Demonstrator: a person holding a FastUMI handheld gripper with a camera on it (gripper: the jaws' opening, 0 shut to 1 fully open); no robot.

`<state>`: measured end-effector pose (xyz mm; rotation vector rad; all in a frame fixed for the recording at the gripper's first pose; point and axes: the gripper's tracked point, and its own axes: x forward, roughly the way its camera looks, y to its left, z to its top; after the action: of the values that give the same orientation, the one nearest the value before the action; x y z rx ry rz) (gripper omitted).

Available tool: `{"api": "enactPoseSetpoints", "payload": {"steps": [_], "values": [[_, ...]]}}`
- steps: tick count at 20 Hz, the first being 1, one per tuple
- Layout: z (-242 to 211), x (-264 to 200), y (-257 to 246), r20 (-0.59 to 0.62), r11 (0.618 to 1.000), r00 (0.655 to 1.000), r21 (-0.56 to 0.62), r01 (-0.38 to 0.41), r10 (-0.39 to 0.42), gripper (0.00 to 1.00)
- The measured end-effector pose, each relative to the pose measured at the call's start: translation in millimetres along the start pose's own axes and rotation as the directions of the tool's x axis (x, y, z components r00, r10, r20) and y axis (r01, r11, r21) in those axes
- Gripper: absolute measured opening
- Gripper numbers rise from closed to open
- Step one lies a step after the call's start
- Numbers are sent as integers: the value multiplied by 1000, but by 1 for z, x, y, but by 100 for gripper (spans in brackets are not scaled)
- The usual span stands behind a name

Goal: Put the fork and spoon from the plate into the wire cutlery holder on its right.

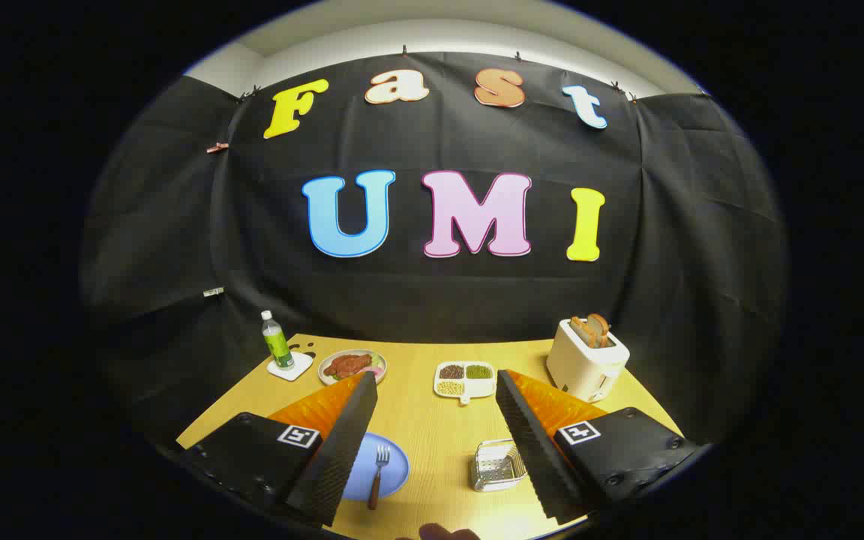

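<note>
**Gripper held open above the table, fork on the blue plate**

The gripper (436,382) hangs above a yellow wooden table (417,420) with its two fingers spread wide apart and nothing between them. Taking the blue plate (391,465) as the landmark: it lies low between the fingers, partly hidden behind the left finger. A fork (378,474) with a brown handle rests on the plate's right part, tines pointing away toward the booth wall and the handle end reaching past the near rim. A spoon cannot be made out; the left finger covers much of the plate.

To the right of the plate, well apart from it, stands the wire cutlery holder (496,466), partly covered by the right finger. Beyond the plate, farther across the table, sits a white divided dish (465,379) holding beans or grains in separate compartments. Beyond the plate and to its left is a round plate of food (352,366), and farther left a green bottle (277,342) stands upright on a white coaster (289,367). Far to the plate's right, at the back, a white toaster (586,360) holds slices of toast (592,328).
</note>
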<state>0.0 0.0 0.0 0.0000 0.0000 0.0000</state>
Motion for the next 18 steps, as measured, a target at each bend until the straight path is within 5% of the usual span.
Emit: {"api": "enactPoseSetpoints", "payload": {"steps": [18], "values": [[-54,4,18,-125,1000,992,-2,-13,13,99]]}}
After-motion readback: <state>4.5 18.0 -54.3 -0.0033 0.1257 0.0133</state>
